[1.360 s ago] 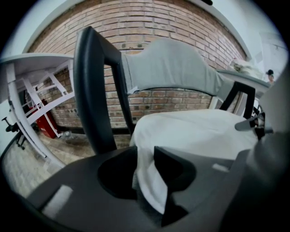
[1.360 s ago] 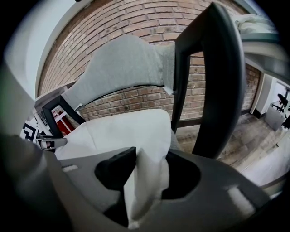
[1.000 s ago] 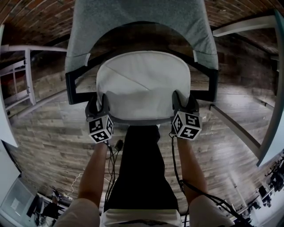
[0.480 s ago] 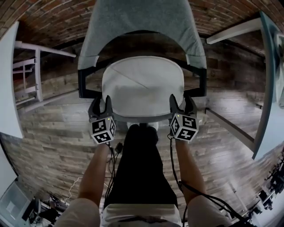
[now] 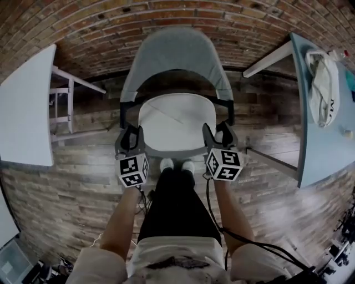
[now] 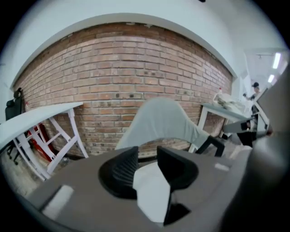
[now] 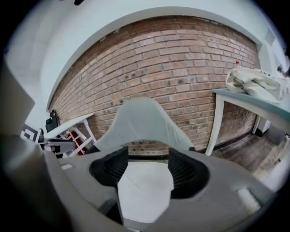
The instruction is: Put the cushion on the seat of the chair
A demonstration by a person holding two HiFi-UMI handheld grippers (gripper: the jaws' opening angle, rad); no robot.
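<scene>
The white cushion (image 5: 176, 122) lies flat on the seat of the chair (image 5: 176, 61), which has a grey curved backrest and black arms. My left gripper (image 5: 128, 136) hovers above the cushion's front left corner, open and clear of it. Above the front right corner, my right gripper (image 5: 219, 133) is open too; its jaws have just been opening and nothing is between them. In the left gripper view the cushion (image 6: 152, 190) shows far below between the open gripper's (image 6: 145, 163) pads. The right gripper view shows the cushion (image 7: 145, 190) the same way beneath that gripper (image 7: 146, 170).
A white table (image 5: 25, 111) stands at the left. A light-blue table (image 5: 324, 138) at the right carries a white cloth (image 5: 321, 77). A brick wall (image 5: 166, 16) runs behind the chair. The person's shoes (image 5: 176, 165) stand on the wooden floor at the seat's front edge.
Both grippers have lifted up and away from the cushion's front corners, which they flanked a second ago. The cushion stays on the seat. The whole view has risen, so the chair looks smaller.
</scene>
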